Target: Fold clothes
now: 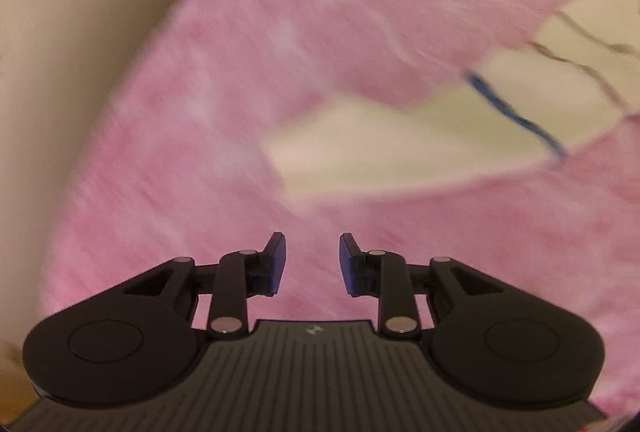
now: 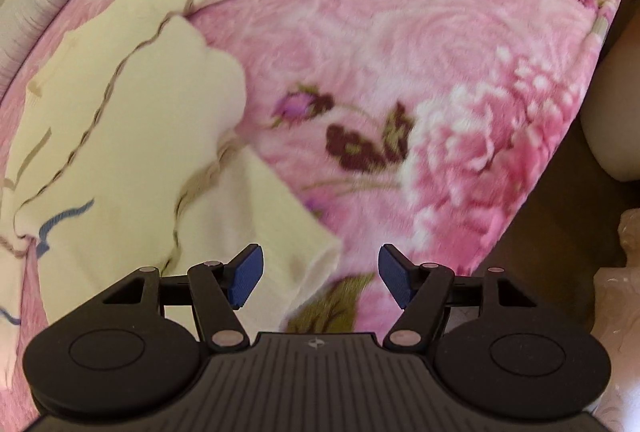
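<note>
Looking down from the left wrist, blurred: left gripper [image 1: 312, 264] hung over the pink blanket [image 1: 224, 80], fingers parted with nothing between them, the cream garment [image 1: 360, 148] lying well ahead, no contact. Right wrist view: right gripper [image 2: 320, 280] had its fingers spread wide and empty, just above the garment's near corner [image 2: 316, 252]; the rest lay rumpled to the left on the bed. Step looked like reaching between folds. Next move probably called for pinching that near corner and one far edge, then lifting both together.
</note>
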